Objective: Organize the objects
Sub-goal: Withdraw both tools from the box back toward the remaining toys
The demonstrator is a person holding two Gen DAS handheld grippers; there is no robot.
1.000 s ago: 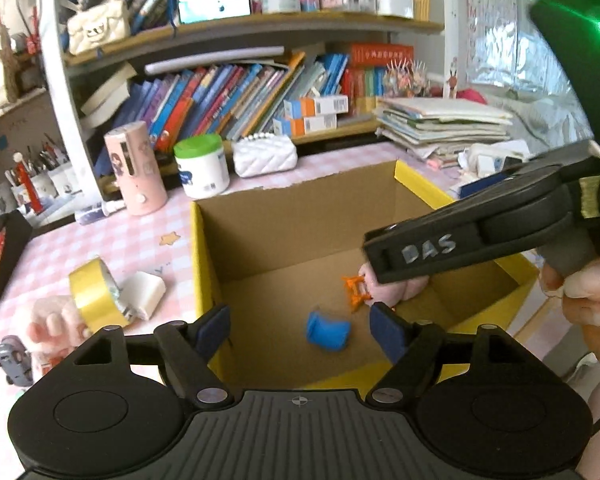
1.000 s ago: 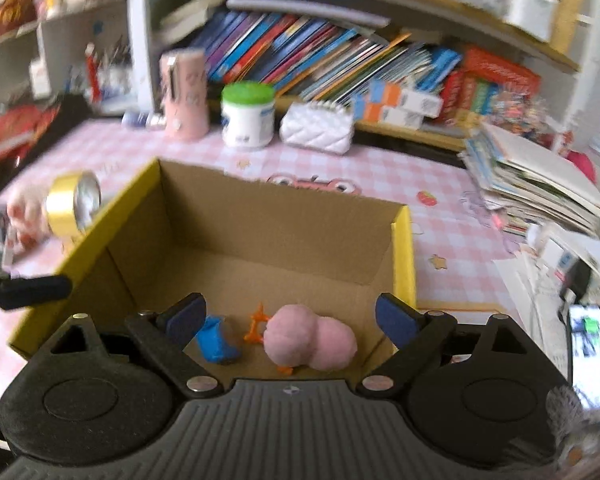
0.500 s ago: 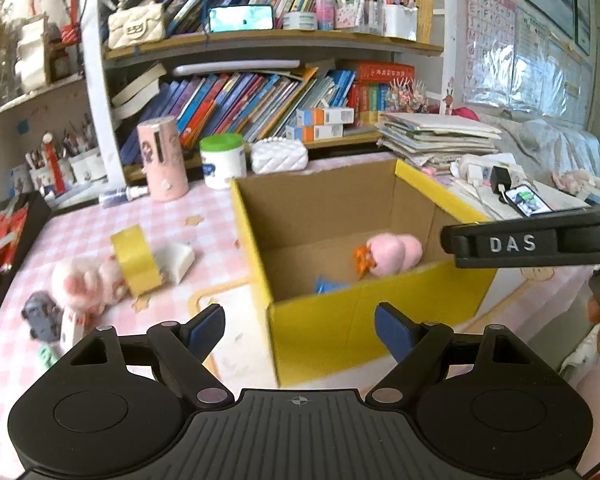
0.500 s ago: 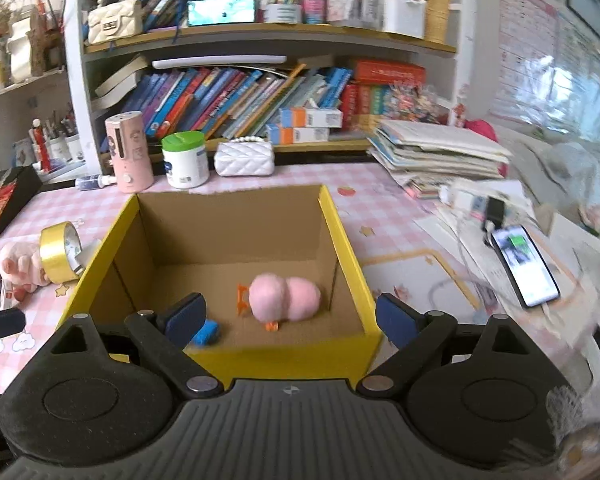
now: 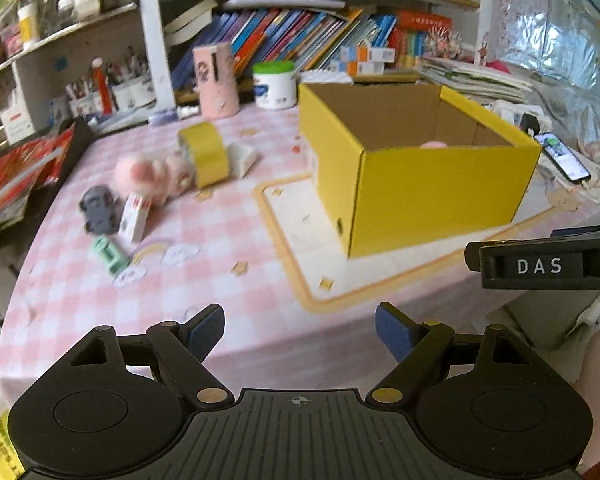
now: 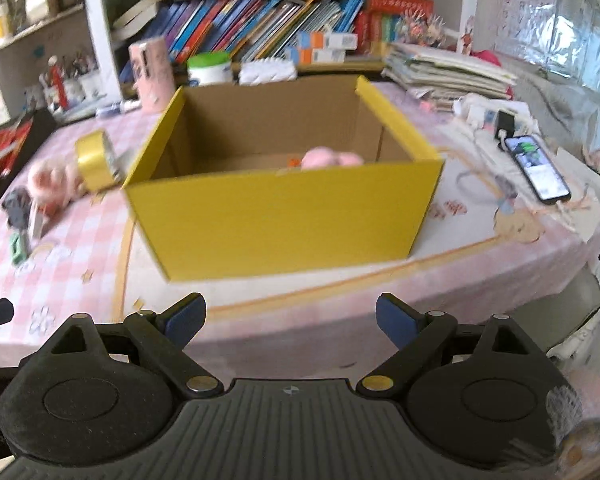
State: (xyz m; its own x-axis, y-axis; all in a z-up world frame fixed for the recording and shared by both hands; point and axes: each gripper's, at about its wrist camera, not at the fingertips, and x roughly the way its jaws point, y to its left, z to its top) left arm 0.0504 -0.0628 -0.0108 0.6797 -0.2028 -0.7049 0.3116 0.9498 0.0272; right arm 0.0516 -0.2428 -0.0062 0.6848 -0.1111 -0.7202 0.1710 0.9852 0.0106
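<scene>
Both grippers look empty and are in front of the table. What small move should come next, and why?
Probably move the open left gripper toward the loose toys left of the yellow box, perhaps the pink plush. They lie on the tablecloth, outside the box; another plush is already inside.

Box (image 6: 280,220) near the table's (image 6: 460,276) front edge, plush toy (image 6: 330,159) inside; tape roll (image 6: 94,160) and toy car (image 5: 98,208) toward the left edge.
</scene>
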